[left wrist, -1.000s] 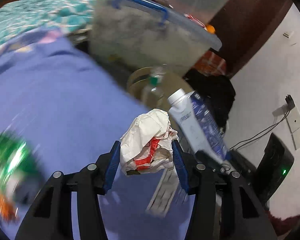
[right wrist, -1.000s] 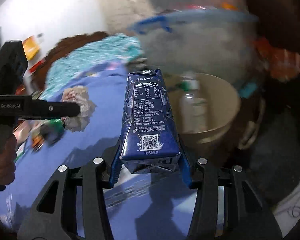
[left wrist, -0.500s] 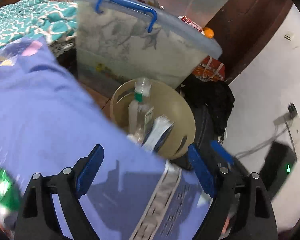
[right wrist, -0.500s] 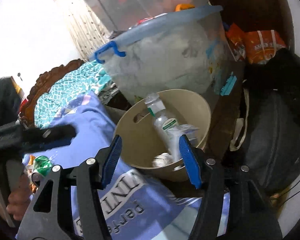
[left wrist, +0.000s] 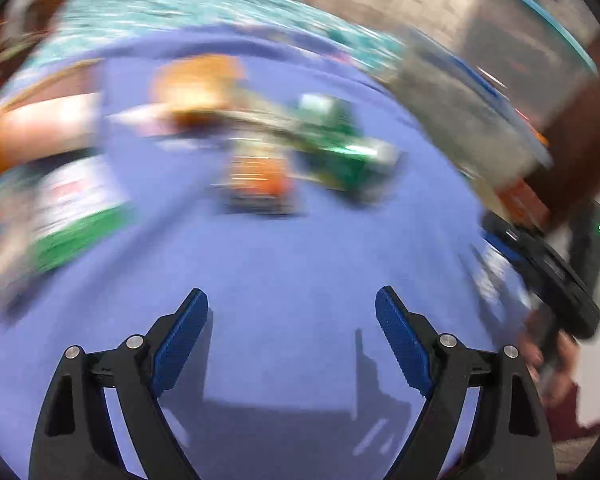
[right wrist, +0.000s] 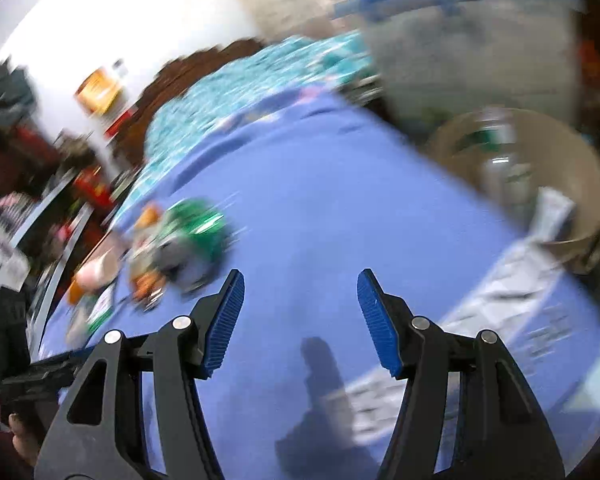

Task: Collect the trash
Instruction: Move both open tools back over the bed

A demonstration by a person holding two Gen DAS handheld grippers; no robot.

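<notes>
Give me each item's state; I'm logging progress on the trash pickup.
left gripper: open, holding nothing.
right gripper: open, holding nothing.
tan bin: open-topped, with a bottle and other trash inside.
green wrapper: lying on the blue sheet, not yet collected.
storage box: lid on.

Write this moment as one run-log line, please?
left gripper: open, empty | right gripper: open, empty | bin: bottle inside | green wrapper: on purple sheet
</notes>
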